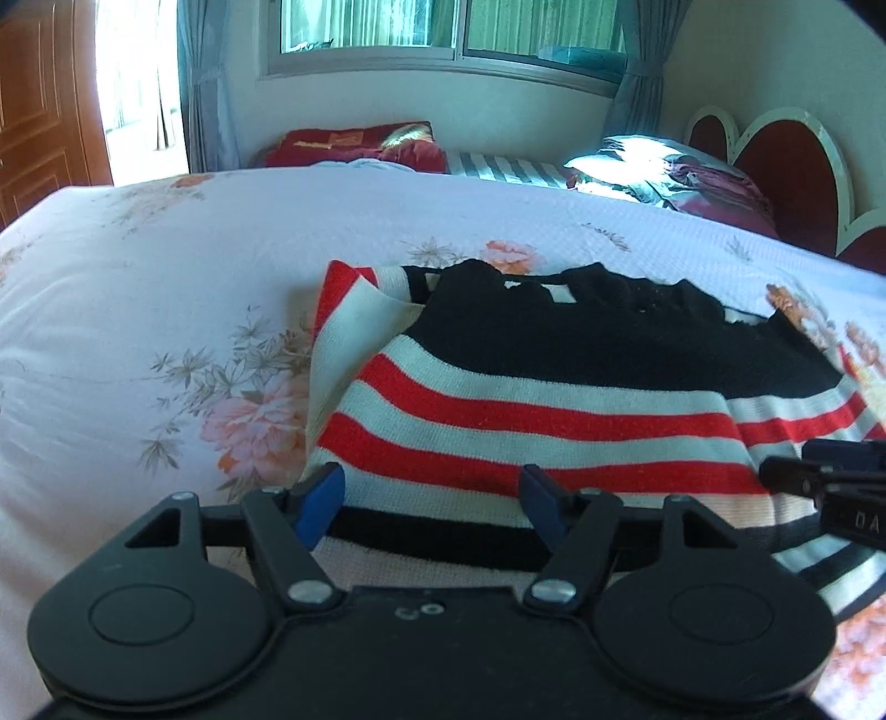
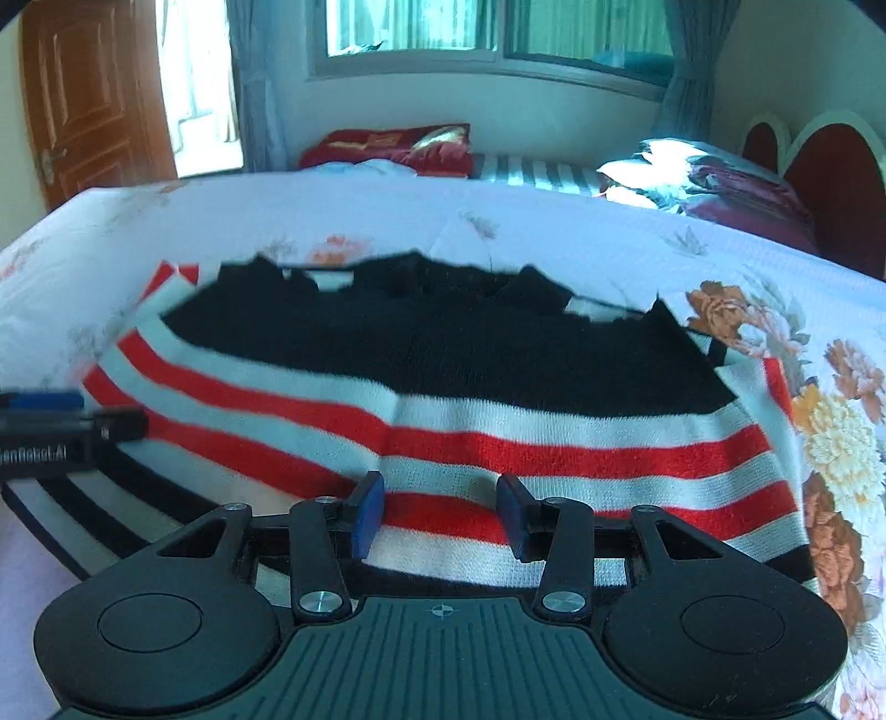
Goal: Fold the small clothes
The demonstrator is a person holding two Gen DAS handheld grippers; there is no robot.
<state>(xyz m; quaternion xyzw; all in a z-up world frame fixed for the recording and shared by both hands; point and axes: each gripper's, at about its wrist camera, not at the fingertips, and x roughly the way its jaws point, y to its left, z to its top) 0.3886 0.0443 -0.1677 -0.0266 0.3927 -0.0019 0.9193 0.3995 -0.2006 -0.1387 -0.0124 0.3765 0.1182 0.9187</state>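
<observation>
A bed (image 1: 138,266) with a pale floral cover carries everything. A striped red, white and black sweater (image 1: 554,399) lies folded on it. Pillows (image 1: 637,166) sit at its far end.

Floral bedspread (image 1: 138,266), red pillow (image 1: 354,145), window (image 1: 454,33), wooden door (image 2: 94,105)

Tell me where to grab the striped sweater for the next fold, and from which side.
Probably grip the striped sweater along its near black-and-white hem, coming in low from the near edge of the bed. That hem lies flat and faces both grippers, while the far black part is already doubled over and bunched.
</observation>
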